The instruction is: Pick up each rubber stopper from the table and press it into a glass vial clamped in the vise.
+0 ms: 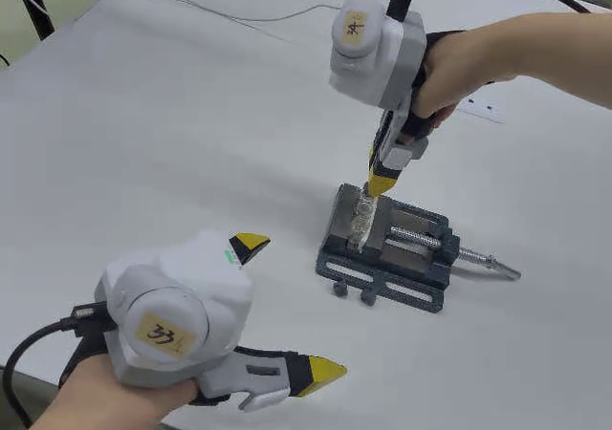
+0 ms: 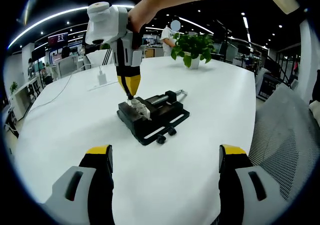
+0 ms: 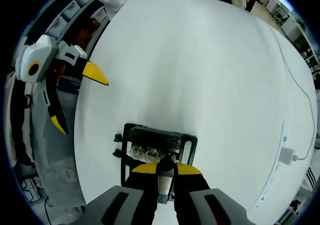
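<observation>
The small, dark, round stopper [image 3: 166,163] is pinched between the yellow tips of the right gripper [image 1: 380,185], which points straight down and holds it right over the clear glass vials [image 1: 362,217]. The vials stand in a row, clamped in the dark metal vise [image 1: 382,272] with its shiny threaded screw, on a smooth white table [image 1: 191,115]. The left gripper [image 2: 165,152] hangs near the table edge, well apart from the vise, its jaws spread wide with nothing between them.

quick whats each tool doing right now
left tool: open, empty
right tool: closed on a dark stopper, over the vials in the vise
</observation>
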The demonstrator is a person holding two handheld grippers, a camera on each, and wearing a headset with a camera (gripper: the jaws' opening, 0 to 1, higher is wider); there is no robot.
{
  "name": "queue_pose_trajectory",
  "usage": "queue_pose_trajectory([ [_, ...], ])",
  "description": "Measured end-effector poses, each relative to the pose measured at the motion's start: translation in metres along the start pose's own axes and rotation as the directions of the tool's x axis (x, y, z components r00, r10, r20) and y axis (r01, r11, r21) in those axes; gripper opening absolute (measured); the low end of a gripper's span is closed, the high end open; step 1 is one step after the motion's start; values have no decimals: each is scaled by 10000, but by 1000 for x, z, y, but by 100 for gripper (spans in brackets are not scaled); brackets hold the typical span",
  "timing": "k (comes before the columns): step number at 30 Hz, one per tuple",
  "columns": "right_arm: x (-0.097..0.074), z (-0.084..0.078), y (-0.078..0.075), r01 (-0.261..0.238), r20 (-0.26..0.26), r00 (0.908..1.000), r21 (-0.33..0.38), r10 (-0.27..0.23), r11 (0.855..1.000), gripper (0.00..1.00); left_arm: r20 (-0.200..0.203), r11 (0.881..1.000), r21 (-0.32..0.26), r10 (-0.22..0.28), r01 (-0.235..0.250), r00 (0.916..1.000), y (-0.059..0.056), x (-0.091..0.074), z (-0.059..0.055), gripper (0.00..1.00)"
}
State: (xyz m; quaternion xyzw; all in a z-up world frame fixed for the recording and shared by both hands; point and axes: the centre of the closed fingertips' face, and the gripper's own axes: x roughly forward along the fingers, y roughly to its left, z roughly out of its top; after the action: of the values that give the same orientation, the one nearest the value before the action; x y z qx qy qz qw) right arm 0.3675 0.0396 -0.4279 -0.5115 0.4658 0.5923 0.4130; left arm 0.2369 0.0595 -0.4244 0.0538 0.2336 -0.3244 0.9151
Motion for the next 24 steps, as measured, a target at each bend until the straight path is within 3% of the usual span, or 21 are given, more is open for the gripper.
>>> queue_pose_trajectory([
  [12,1,0,-6,186,253,9995,-507,-173,9985,8,1,10000,23,-49,49,10000,-3,0,0,86],
  [15,2,2,-9,235,329,9992,-649,-214,9976,15,9,10000,11,-52,52,10000,-3,0,1,86],
  [19,-5,2,-7,311,623,9977,-875,-257,9957,22,-18,10000,0,-29,29,10000,-2,0,0,86],
  [24,-10,0,-10,477,971,9947,-1411,-341,9888,19,5,10000,15,-5,5,10000,0,-1,1,85],
])
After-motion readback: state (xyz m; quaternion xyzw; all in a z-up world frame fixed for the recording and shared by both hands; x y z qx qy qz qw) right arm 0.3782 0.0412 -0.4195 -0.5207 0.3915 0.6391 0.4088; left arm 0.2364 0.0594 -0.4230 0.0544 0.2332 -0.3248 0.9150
